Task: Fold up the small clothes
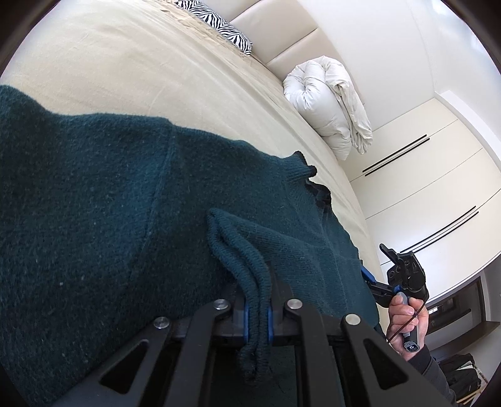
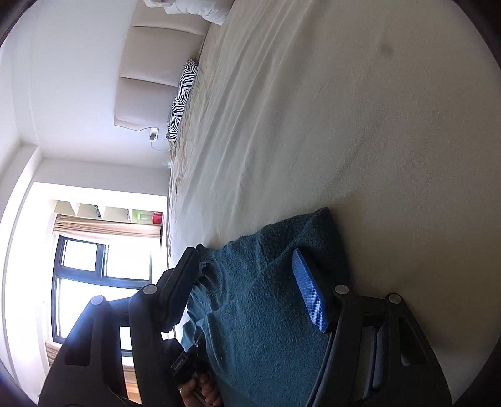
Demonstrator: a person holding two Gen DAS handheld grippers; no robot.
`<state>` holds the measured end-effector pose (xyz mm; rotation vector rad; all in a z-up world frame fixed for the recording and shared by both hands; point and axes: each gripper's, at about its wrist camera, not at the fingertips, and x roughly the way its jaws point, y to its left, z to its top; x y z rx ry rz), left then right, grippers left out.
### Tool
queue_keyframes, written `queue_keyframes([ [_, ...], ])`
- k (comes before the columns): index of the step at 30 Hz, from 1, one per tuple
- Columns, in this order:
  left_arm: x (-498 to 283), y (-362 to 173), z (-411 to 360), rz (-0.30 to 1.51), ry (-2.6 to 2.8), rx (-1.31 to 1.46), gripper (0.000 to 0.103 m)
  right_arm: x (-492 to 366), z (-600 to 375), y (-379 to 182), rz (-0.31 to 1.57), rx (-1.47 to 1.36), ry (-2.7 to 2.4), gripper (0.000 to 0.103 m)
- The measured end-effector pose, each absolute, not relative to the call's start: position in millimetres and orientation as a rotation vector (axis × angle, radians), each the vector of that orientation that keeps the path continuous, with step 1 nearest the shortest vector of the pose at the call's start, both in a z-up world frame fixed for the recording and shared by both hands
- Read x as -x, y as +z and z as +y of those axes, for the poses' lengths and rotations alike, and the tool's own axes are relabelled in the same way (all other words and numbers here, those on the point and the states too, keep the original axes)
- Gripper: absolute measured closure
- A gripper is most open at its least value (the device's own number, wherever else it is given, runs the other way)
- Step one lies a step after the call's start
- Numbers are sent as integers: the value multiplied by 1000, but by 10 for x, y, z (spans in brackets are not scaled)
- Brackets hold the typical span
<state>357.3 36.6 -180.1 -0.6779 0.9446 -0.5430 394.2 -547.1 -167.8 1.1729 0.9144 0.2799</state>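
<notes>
A dark teal knit sweater (image 1: 94, 203) lies spread on the beige bed sheet (image 1: 141, 69). My left gripper (image 1: 257, 316) is shut on a ribbed sleeve cuff (image 1: 247, 269) of the sweater, which hangs through between the blue pads. In the left wrist view my right gripper (image 1: 369, 278) sits at the sweater's far edge, held by a hand (image 1: 404, 316). In the right wrist view my right gripper (image 2: 250, 281) is open, its jaws wide apart around a fold of the sweater (image 2: 260, 297), with one blue pad (image 2: 310, 294) showing.
A rolled white duvet (image 1: 325, 100) and a zebra-print pillow (image 1: 219, 22) lie at the padded headboard (image 1: 281, 40). White wardrobe doors (image 1: 422, 188) stand beyond the bed. A window (image 2: 81, 281) shows in the right wrist view.
</notes>
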Motion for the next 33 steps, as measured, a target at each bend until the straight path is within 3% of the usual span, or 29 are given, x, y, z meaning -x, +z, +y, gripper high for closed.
queue_keyframes([
  [9,-3559,-1779,353,942,-539,676,90,-3111,-5167,-1608,989,-1121,385,42],
  [15,-3559,-1714,388,972,-547,703,90,-2226,-5016,-1441,927,-1178,372,40],
  [17,-3456,-1553,458,978,-520,692,81,-1896,-4893,-1305,899,-1176,405,40],
  [19,-3195,-1345,633,924,-510,720,45,-1578,-4697,-1180,888,-1148,444,40],
  [22,-2611,-1064,1182,784,-461,832,22,-1179,-4351,-1123,892,-1128,481,40],
  [27,-1715,-1168,2449,611,-217,1105,20,-882,-3748,-1131,933,-1106,521,40],
  [33,-1273,-1461,3595,476,70,1317,27,-860,-3105,-973,949,-1085,600,40],
])
